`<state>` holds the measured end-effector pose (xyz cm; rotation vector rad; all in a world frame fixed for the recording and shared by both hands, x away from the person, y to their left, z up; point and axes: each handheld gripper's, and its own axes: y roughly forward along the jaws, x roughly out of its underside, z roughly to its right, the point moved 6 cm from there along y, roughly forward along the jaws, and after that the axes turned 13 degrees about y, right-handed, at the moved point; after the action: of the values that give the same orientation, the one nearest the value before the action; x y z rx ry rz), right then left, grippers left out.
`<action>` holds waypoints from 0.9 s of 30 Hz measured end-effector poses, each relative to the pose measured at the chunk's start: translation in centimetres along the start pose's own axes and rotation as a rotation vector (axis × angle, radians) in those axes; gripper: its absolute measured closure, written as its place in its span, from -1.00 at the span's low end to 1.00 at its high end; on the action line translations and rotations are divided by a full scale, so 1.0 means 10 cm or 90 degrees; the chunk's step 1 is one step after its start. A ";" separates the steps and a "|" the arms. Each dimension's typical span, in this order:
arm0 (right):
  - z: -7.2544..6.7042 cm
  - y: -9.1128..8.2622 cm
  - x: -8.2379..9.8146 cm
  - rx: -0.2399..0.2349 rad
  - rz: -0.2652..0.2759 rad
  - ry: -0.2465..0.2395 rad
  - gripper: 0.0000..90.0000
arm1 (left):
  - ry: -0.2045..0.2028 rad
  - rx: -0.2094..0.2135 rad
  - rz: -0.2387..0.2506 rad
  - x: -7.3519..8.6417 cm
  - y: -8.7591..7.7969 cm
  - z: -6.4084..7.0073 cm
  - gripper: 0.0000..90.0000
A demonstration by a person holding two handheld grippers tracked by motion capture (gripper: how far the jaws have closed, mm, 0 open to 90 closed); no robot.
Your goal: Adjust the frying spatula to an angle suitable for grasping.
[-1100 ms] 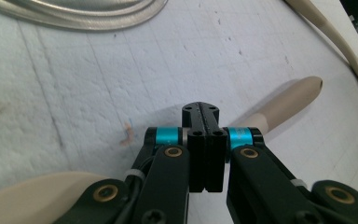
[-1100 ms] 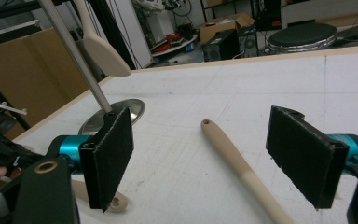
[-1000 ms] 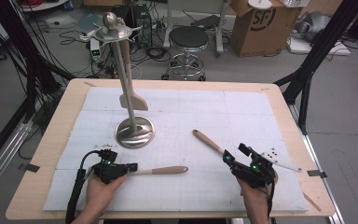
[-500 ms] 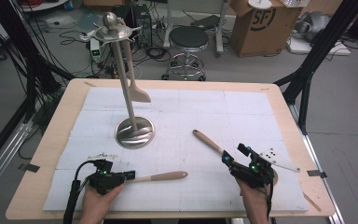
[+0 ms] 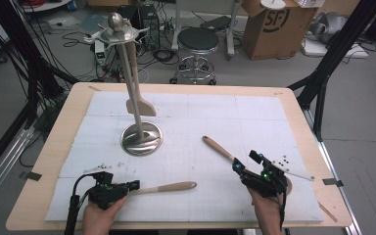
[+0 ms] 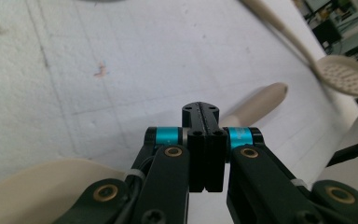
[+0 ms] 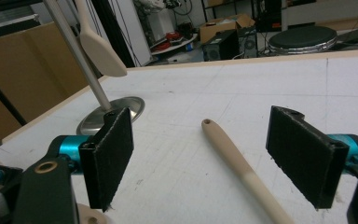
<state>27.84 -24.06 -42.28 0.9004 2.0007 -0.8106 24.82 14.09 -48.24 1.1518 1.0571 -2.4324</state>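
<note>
Began at the left margin of the table (image 5: pixel 54 147), bare wood beside the white mat (image 5: pixel 254 112). Found the left claw (image 5: pixel 134 185) pressed together on a beige utensil (image 5: pixel 169 186), pinching it where the broad end met the handle, with the handle pointing right and lying level near the front edge. Could not tell whether resting on the mat or just clear of it. Judged that grip chosen for control: near the heavy end, leaving the long handle and its tip free for hanging.

Moved on to the metal stand (image 5: pixel 141 139), set back on the left half of the mat with a pale spatula (image 5: pixel 139 105) hanging beside the pole. Judged the remaining top arms to be the likely place for the utensils on the mat. Noted plenty of open mat between stand and both claws, with nothing in the way of a lift.

Ended at the right: right claw (image 5: pixel 245 162) spread wide, pads on either side of the slotted spoon (image 5: pixel 220 148) without touching it, handle lying flat on the mat and pointing toward the stand. Judged this a pose ready for closing. Noted the table's right and front edges close by, so little room there and far more toward the middle.
</note>
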 end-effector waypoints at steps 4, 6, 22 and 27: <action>-0.01 0.01 0.01 -0.003 -0.005 0.000 -0.50 | 0.017 0.034 -0.013 0.04 0.08 0.19 1.00; -0.02 0.02 0.01 -0.003 -0.005 -0.003 -0.50 | 0.027 0.051 -0.025 0.08 0.14 0.30 1.00; -0.01 0.00 0.00 -0.003 0.001 0.002 -0.50 | 0.042 0.083 -0.091 0.22 0.60 0.54 0.99; -0.01 0.01 0.01 -0.001 -0.005 0.001 -0.50 | 0.038 0.076 -0.091 0.18 0.66 0.53 1.00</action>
<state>27.84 -23.91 -42.33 0.8929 2.0069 -0.8139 23.87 5.84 -50.64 1.2332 1.0573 -2.6184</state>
